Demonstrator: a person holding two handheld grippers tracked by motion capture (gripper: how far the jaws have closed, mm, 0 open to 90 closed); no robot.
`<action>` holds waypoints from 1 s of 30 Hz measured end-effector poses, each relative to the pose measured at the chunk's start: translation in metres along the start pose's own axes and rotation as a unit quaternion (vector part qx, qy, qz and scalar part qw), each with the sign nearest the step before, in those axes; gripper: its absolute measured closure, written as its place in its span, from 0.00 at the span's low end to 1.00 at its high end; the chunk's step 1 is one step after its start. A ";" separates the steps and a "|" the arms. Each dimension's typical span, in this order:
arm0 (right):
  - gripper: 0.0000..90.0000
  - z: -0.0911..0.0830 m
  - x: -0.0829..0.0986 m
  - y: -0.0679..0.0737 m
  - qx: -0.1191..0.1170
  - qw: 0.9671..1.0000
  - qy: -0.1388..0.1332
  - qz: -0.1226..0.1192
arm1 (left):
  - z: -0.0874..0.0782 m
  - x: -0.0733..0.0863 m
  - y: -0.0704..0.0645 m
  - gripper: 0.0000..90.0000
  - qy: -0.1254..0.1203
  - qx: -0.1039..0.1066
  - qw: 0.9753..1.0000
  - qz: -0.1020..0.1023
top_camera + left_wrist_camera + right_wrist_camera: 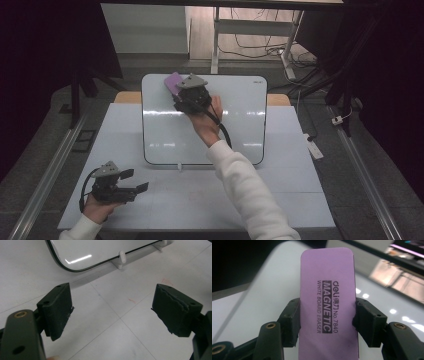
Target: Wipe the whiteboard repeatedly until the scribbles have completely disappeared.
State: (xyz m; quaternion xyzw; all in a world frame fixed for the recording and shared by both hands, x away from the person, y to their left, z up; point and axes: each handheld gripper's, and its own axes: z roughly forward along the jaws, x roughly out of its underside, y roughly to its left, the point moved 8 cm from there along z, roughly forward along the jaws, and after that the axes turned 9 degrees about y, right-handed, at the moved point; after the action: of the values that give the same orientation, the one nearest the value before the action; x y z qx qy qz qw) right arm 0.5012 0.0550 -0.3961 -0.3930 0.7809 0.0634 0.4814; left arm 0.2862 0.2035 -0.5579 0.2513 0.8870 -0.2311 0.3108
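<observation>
A purple magnetic whiteboard eraser (327,285) is clamped between the jaws of my right gripper (327,320), its printed label facing the camera. In the high view the eraser (172,81) lies over the top left corner of the whiteboard (240,125), with the right gripper (187,97) shut on it from behind. My left gripper (135,181) rests near the table's front left, held in a hand. Its jaws stand wide apart with nothing between them (112,312), pointing toward the whiteboard's lower corner (75,255).
The whiteboard stands on small white feet (121,258) on a white table (300,190). Faint red marks (166,281) show on the tabletop. Behind the table are a desk frame (216,40) and loose cables (270,47) on the floor.
</observation>
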 end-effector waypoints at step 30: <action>0.46 -0.005 0.008 -0.014 0.004 1.000 -0.004 0.030 | -0.001 0.000 0.001 0.19 -0.002 -0.002 1.000 -0.002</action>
State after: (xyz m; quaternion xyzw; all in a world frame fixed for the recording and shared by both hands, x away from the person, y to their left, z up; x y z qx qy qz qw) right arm 0.5047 0.0385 -0.3960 -0.3673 0.7909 0.0766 0.4835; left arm 0.2860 0.2050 -0.5573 0.2482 0.8873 -0.2309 0.3127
